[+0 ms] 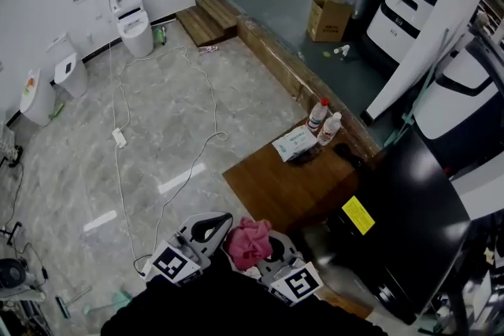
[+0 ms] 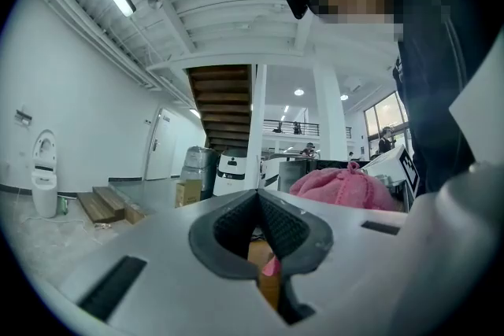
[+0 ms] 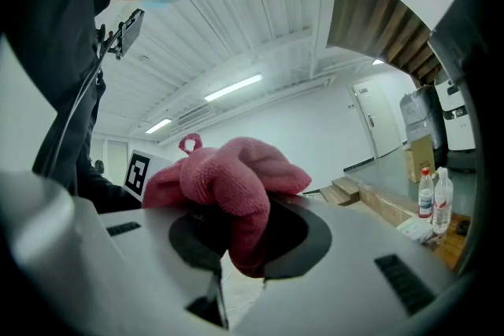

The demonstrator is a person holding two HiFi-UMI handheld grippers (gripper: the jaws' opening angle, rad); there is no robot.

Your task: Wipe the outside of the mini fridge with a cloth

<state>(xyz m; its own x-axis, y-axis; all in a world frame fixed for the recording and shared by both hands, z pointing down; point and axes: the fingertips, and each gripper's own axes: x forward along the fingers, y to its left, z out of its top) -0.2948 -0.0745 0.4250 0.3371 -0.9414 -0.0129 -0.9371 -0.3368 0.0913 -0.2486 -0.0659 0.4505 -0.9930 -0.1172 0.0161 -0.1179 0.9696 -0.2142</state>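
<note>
Cloth in your right tongs (image 3: 250, 246): a pink terry cloth (image 3: 236, 185) is bunched between their jaws, which are clamped on it. In the right gripper view its folds spill over the dark pads, so you cannot see where the pads meet. In the head view the same bundle covers the tips of those tongs, and only the marker cube (image 1: 299, 284) behind it shows clearly.

Your left tongs (image 2: 258, 226) are closed, the ribbed pads pressed together at the tip with nothing held. A sliver of pink shows through the gap beneath them, too small to place. Both tools sit close together at the bottom of the head view, and your dark clothing (image 1: 205, 311) cuts off their rear ends.

The black mini fridge (image 1: 409, 224) stands to your right, well apart from the cloth and untouched by either tool. Its far side is lost among the white machines and clutter at the frame's edge. The print on its yellow label (image 1: 358, 215) is too small to read.

Just beside the fridge is a low brown wooden tabletop (image 1: 272, 185). It carries two clear plastic bottles (image 1: 318, 115) with red caps and a flat white packet (image 1: 293, 144), whose labels cannot be made out either.
</note>
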